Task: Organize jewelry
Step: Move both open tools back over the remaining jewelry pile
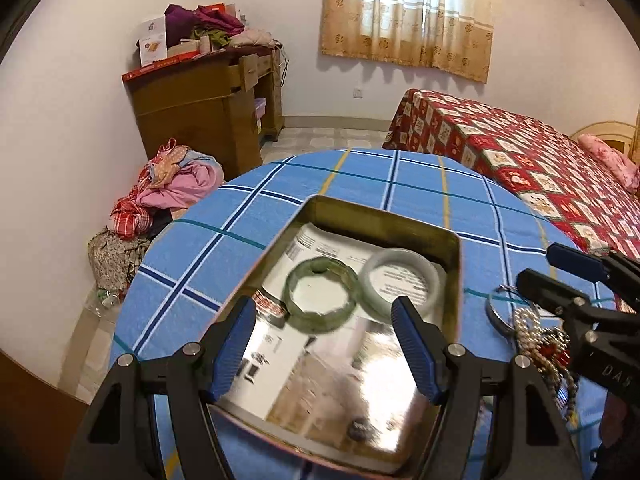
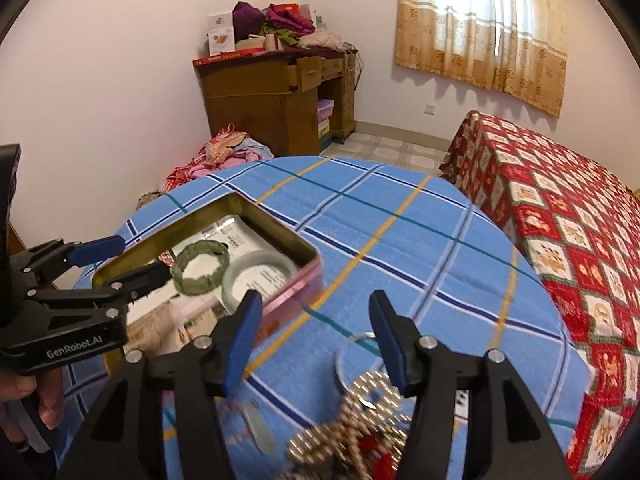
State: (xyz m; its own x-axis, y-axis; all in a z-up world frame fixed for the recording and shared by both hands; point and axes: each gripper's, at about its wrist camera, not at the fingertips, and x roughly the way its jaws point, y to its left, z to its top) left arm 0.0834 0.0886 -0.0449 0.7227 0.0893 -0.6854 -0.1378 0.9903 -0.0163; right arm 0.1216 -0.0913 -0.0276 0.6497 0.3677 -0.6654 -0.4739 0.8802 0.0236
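- Bangles sit side by side in the tin (image 1: 454, 280): the dark green bangle (image 1: 320, 300) at frame centre, the pale bangle (image 1: 404, 280) touching its right side, likely sorted there.
- The left gripper (image 1: 326, 350) hovers over the tin, jaws wide and empty, apparently after letting go.
- The right gripper (image 2: 316, 344), jaws apart and empty, hangs above the loose bead pile (image 2: 360, 420) and silver ring (image 2: 356, 350) at lower centre, probably the next pick.
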